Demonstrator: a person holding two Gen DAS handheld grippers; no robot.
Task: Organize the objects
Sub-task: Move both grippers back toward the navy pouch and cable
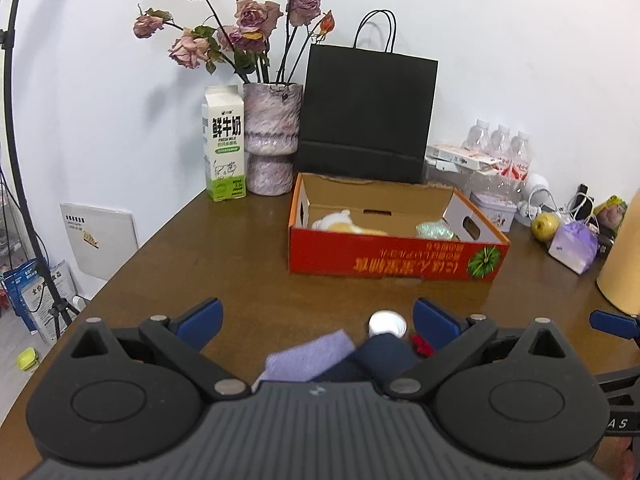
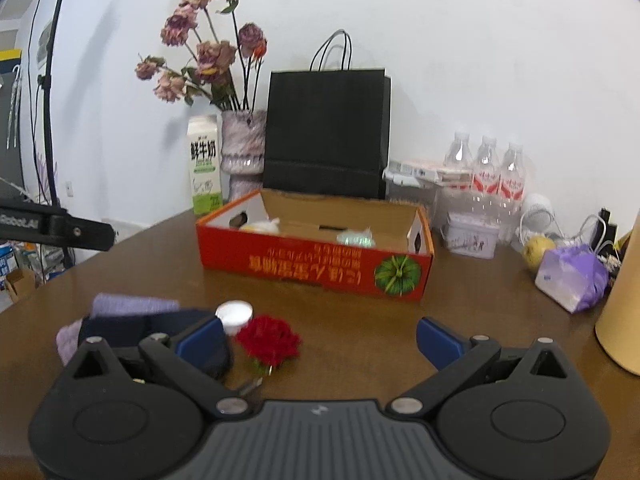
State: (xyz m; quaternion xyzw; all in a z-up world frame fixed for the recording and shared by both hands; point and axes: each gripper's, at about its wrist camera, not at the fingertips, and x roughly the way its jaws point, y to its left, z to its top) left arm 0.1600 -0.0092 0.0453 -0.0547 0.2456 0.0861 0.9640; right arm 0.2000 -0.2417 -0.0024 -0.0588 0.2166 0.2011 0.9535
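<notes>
An open red cardboard box (image 1: 396, 258) (image 2: 316, 260) sits mid-table, holding a pale plush item (image 1: 336, 222) and a greenish wrapped item (image 1: 434, 230). Near the table's front edge lie a lilac cloth (image 1: 308, 356) (image 2: 132, 305), a dark navy cloth (image 1: 380, 356) (image 2: 132, 326), a small white cup (image 1: 386, 322) (image 2: 235, 314) and a red artificial flower (image 2: 269, 340). My left gripper (image 1: 318, 320) is open above the cloths, with nothing between its fingers. My right gripper (image 2: 320, 338) is open too, the flower just inside its left finger.
Along the back wall stand a milk carton (image 1: 224, 146), a vase of dried roses (image 1: 270, 136), a black paper bag (image 1: 366, 116) and water bottles (image 1: 500, 148). At the right are a tin (image 2: 472, 236), a yellow fruit (image 2: 538, 250), a purple packet (image 2: 572, 278) and a tan cylinder (image 2: 624, 304).
</notes>
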